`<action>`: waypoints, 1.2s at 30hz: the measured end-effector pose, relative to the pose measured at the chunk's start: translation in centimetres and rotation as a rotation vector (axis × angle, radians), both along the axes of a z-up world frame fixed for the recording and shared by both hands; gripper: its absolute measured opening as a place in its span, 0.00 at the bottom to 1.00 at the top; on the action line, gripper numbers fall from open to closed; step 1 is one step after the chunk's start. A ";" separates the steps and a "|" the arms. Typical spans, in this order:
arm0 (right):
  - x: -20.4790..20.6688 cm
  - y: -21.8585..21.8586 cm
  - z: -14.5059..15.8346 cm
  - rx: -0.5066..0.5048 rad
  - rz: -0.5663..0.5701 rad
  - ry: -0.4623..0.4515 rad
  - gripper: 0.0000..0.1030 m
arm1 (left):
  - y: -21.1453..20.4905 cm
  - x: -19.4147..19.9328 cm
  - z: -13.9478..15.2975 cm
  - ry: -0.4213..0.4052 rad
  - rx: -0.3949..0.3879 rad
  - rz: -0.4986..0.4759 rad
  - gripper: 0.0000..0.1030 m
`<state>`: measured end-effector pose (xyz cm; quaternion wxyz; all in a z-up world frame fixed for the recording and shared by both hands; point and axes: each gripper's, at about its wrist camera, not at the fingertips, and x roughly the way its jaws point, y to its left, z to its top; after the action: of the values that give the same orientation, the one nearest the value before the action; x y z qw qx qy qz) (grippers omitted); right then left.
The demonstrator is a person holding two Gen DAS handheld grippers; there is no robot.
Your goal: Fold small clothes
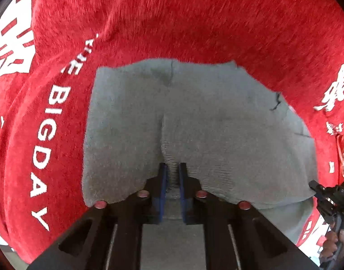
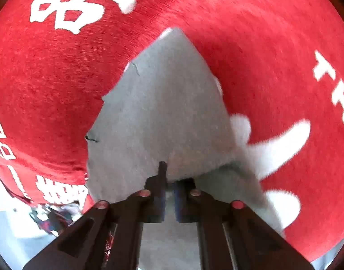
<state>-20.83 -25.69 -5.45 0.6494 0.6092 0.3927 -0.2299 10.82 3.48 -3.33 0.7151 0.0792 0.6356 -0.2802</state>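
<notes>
Grey knit fabric fills the middle of both wrist views: a small grey garment (image 1: 194,117) lying on a red cloth with white lettering (image 1: 149,18) that covers the tabletop. On the left, the left gripper (image 1: 172,168) is pressed nearly together, pinching a puckered fold of the near hem between its blue pads. Further right, the right gripper (image 2: 169,173) is closed on the garment's (image 2: 163,112) near edge, one finger over the cloth and the other beneath it. The knit looks light, soft and limp, so it will likely sag and stretch between the two holds. Grips at the hem corners should keep the edge straight while folding it toward the far side.
</notes>
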 end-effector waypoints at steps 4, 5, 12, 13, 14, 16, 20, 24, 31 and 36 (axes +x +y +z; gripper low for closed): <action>-0.1 -0.1 0.6 -0.056 0.087 0.031 0.06 | 0.4 -1.3 1.1 -0.027 -0.003 -0.036 0.09; -0.5 -0.4 0.5 -0.059 0.095 0.047 0.06 | 0.4 -1.7 0.8 -0.035 0.020 -0.049 0.04; -1.7 -0.4 -0.7 -0.035 0.185 0.104 0.16 | 1.1 -2.0 -0.3 -0.084 0.099 -0.072 0.04; -2.0 -0.3 -0.1 -0.049 0.210 0.121 0.20 | 1.2 -2.0 0.1 -0.108 0.119 -0.083 0.04; -2.2 -0.1 0.6 -0.068 0.230 0.133 0.25 | 1.3 -1.9 0.5 -0.118 0.125 -0.090 0.04; -2.6 -0.2 2.7 -0.142 0.236 0.098 0.35 | 1.4 -1.8 1.2 -0.135 0.130 -0.092 0.04; -2.3 -3.7 3.8 -0.226 0.164 0.091 0.56 | 0.3 -1.9 2.7 -0.177 0.131 -0.113 0.04; -0.2 -6.8 -0.8 -0.100 0.150 0.135 0.51 | -1.4 -1.9 2.5 -0.174 0.127 -0.123 0.04; 3.1 -5.2 1.5 -0.306 0.348 0.227 0.08 | -3.4 -2.5 0.6 -0.158 0.156 -0.127 0.04; 2.7 -5.5 -0.3 -0.314 0.353 0.267 0.09 | -3.2 -2.8 -0.7 -0.161 0.191 -0.125 0.04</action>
<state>-18.14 -31.17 -5.76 0.7085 0.3876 0.5344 -0.2494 8.06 0.30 -4.01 0.7343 0.2085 0.5936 -0.2550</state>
